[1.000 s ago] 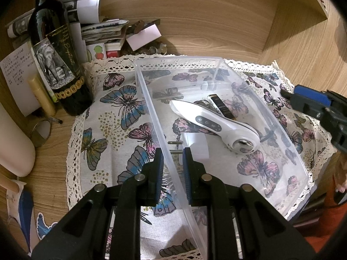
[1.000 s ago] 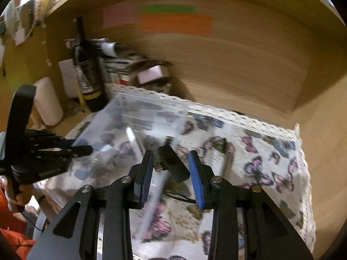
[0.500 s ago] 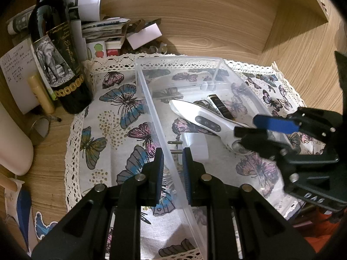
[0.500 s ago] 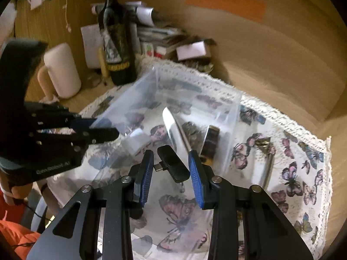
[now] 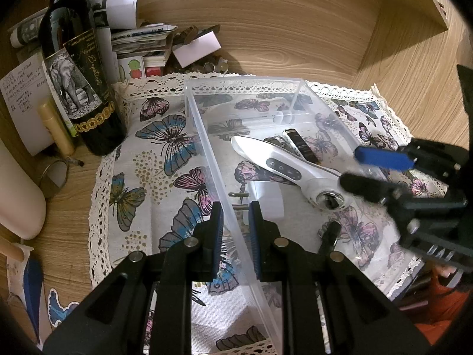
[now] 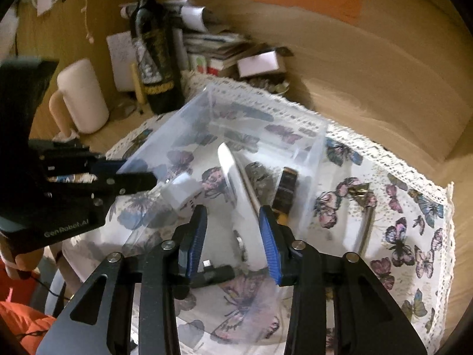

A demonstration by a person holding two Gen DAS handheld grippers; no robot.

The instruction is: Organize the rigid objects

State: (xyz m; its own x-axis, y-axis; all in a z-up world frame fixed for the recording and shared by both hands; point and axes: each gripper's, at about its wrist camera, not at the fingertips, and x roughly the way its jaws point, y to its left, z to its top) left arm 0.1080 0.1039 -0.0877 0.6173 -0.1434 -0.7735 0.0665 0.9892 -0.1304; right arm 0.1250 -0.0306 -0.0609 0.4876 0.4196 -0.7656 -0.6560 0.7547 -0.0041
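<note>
The left gripper [image 5: 235,230] has its jaws set narrowly around the near long wall of the clear plastic bin [image 5: 204,136], one pad outside and one inside, pinching that wall. The bin sits on a butterfly-print cloth [image 5: 153,177] spread over the wooden desk [image 5: 295,29]. The right gripper [image 6: 233,236] reaches over the bin's near end, jaws spread apart and gripping nothing; a small black adapter [image 6: 215,273] lies just below and between them, on the bin floor as far as can be told. Inside the bin also lie a white handheld device [image 5: 283,168], a dark slim case [image 5: 298,145] and a white plug block [image 5: 266,198]. A wine bottle [image 5: 77,68] stands beside the cloth.
</note>
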